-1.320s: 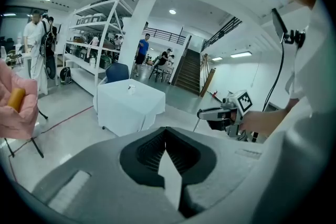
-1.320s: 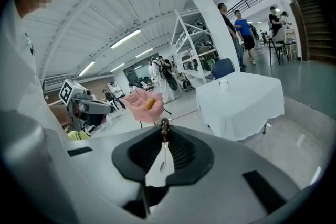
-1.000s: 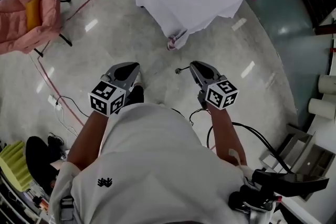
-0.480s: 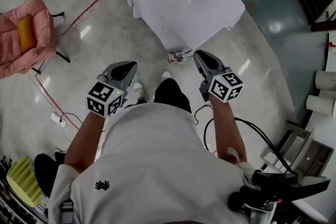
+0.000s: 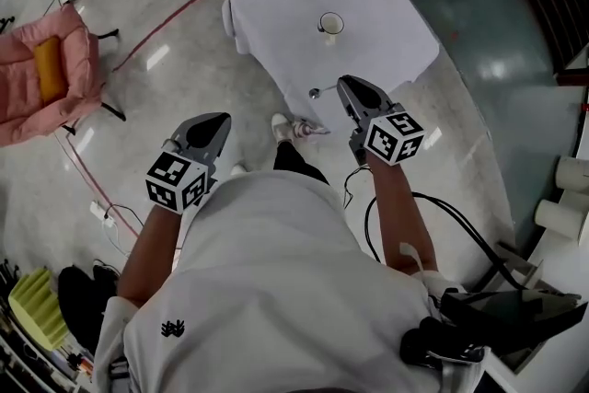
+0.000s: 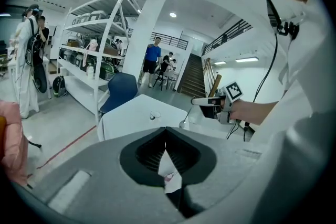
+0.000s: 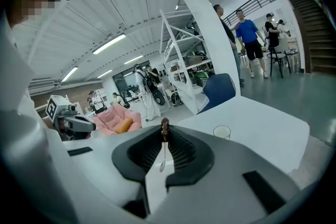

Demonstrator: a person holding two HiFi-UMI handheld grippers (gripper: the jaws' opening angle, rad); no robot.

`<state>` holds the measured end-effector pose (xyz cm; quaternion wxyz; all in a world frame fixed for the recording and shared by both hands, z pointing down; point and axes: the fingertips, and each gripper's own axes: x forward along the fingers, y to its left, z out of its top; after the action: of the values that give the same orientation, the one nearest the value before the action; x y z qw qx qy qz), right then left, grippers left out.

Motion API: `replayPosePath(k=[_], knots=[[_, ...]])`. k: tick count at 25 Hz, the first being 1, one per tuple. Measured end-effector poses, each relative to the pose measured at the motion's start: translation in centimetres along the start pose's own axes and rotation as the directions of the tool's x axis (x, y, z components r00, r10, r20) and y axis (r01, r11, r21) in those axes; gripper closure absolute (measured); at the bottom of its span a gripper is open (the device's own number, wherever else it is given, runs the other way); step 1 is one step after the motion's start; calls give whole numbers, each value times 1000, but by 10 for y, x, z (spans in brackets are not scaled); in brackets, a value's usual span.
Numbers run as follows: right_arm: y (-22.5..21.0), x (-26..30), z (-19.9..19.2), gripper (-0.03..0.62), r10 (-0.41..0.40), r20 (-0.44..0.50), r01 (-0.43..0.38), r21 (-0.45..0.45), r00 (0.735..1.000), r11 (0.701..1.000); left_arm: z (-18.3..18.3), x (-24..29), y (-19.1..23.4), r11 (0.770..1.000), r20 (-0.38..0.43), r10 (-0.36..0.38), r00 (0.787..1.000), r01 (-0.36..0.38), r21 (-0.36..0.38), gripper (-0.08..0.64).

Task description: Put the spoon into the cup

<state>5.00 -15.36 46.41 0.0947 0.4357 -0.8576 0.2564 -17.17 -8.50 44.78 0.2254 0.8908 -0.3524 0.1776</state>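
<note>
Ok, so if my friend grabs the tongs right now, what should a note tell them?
Left tongs: shut, nothing in them.
Right tongs: shut on the thin metal spoon with the dark handle end; its bowl sticks out sideways.
The small clear round cup stands upright on the white-clothed table, ahead of both tongs, with no spoon in it.
Done: the spoon is picked up.
Left to do: bring the spoon over the cup, lower it in and let go.
</note>
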Motion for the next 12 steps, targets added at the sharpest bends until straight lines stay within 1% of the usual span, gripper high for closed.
replayPosePath(k=[3, 6, 12], knots=[[-36, 22, 23, 549, 23, -7, -23, -3, 1000, 1000, 23, 29, 10, 999, 0, 32, 999, -32, -9, 549], [-70, 40, 38, 549, 36, -12, -36, 0, 999, 999, 40, 54, 14, 998, -2, 57, 998, -57, -15, 548], [-132, 74, 54, 549, 42, -13, -42, 17, 999, 999, 58, 87, 25, 993, -14, 113, 994, -113, -27, 548]])
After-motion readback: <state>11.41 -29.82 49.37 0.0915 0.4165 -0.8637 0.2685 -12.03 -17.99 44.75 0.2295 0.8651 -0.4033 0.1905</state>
